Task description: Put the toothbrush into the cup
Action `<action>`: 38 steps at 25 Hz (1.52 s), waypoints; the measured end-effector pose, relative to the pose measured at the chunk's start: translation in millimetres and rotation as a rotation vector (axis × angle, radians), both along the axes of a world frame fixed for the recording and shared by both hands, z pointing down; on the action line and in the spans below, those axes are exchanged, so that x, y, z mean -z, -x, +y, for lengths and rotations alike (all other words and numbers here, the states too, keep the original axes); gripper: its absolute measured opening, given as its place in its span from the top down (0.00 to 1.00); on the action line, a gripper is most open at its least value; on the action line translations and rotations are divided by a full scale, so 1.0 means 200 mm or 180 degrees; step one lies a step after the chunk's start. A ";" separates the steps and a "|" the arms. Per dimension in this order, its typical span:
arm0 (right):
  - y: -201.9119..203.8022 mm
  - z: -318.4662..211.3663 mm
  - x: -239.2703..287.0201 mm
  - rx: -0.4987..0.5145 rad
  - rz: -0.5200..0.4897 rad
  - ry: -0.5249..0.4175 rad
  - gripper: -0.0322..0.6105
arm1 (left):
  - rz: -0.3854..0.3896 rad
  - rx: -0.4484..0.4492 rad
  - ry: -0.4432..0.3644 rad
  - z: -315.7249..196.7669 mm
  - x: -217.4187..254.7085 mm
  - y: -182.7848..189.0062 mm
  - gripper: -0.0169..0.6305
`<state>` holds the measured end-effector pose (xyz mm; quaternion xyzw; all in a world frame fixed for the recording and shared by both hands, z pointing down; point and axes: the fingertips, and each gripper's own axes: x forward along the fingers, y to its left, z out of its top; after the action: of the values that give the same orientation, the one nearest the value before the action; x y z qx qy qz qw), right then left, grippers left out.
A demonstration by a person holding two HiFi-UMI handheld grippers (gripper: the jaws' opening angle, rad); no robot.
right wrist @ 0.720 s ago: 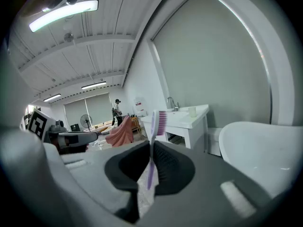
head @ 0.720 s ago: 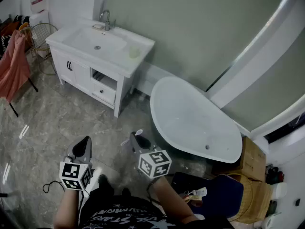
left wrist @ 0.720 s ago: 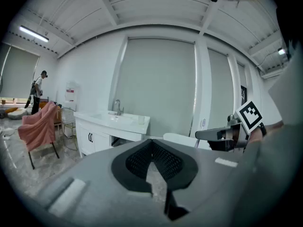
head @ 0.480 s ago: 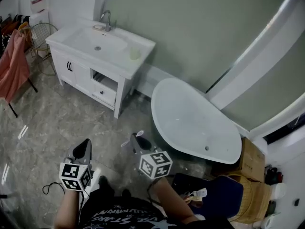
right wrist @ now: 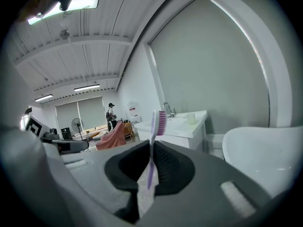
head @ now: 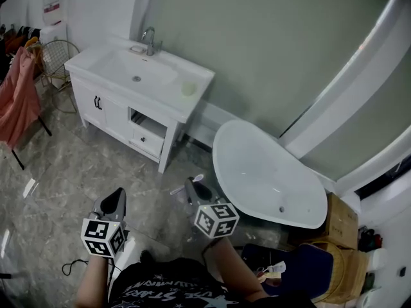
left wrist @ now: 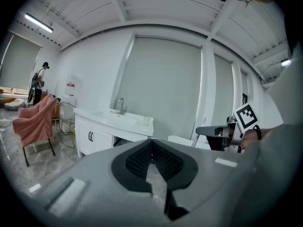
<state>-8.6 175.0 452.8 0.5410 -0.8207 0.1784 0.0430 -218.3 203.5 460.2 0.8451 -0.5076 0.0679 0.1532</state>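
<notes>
A purple-and-white toothbrush (right wrist: 154, 141) stands upright between the pads of my right gripper (right wrist: 152, 148), bristles at the top; its jaws are shut on the handle. In the head view that gripper (head: 191, 185) hovers over the floor with the toothbrush (head: 185, 185) sticking out to its left. The small pale cup (head: 188, 88) stands on the right end of the white vanity (head: 115, 76), far ahead of both grippers; the cup (right wrist: 191, 118) also shows past the toothbrush. My left gripper (head: 117, 195) is held low at the left, its jaws shut with nothing between them (left wrist: 152, 144).
The vanity has a basin with a tap (head: 149, 40). A white bathtub (head: 270, 172) lies to its right, close to my right gripper. A pink-draped chair (head: 18, 95) stands at the far left. A basket and box (head: 340, 236) sit behind the tub.
The vanity and tub have shifted slightly down and right in the head view. Both grippers keep their pose, and the toothbrush stays held.
</notes>
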 end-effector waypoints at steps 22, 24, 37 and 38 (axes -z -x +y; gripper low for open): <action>-0.16 -0.95 -0.09 -0.0145 -0.0019 0.0068 0.91 | -0.0112 -0.0032 0.0269 -0.83 -0.13 -0.01 0.96; -0.19 -1.11 -0.09 -0.0112 -0.0019 0.0080 0.91 | -0.0144 -0.0017 0.0304 -0.96 -0.13 -0.04 0.96; -0.47 -1.90 -0.12 0.0063 -0.0060 0.0167 0.91 | -0.0226 0.0074 0.0326 -1.70 -0.11 -0.36 0.96; -0.50 -1.95 -0.11 0.0067 -0.0072 0.0150 0.91 | -0.0230 0.0084 0.0327 -1.74 -0.11 -0.38 0.96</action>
<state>90.5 -215.6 474.8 0.5292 -0.8224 0.2033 0.0484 -142.6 -145.3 482.9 0.8264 -0.5198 0.1223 0.1788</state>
